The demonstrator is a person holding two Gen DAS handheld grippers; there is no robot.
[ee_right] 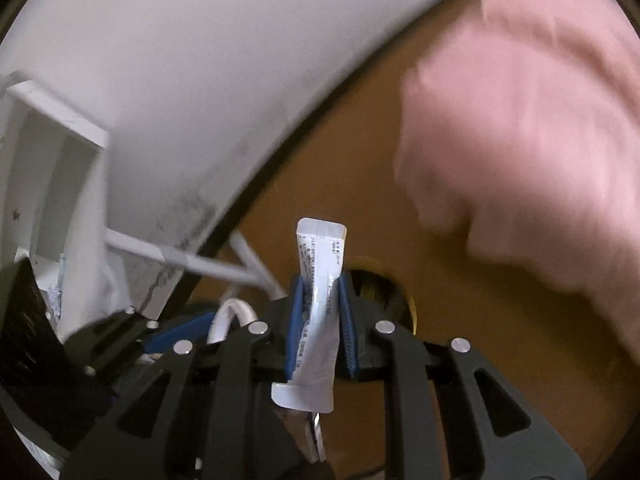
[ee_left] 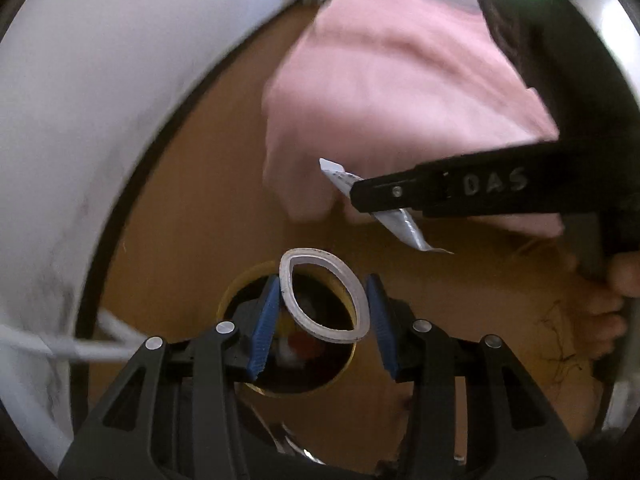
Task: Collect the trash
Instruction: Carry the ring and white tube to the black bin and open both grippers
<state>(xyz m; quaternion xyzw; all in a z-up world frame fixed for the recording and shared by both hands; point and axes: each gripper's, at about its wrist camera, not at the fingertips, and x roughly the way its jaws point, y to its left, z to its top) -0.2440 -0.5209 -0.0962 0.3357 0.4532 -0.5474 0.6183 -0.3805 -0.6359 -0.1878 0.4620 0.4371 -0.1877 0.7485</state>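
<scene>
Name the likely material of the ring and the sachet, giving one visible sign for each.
Ring: probably thin paper or soft plastic, matte white; it is squashed into an oval between the pads.
Sachet: likely plastic or foil film, glossy white with fine print; it creases and shines.

Floor [ee_left: 192,216]: brown, smooth, matt, filling the ground ahead of and under both tools.
Wall [ee_left: 100,80]: white, left of the tools, scuffed grey near its foot, with a dark skirting strip [ee_left: 132,184] along the floor.
Cloth [ee_left: 400,100]: pink, heaped on the floor ahead and right.
Shelf unit [ee_right: 56,168]: white, open-fronted, far left.
Cable [ee_right: 192,260]: white, by the wall.
</scene>
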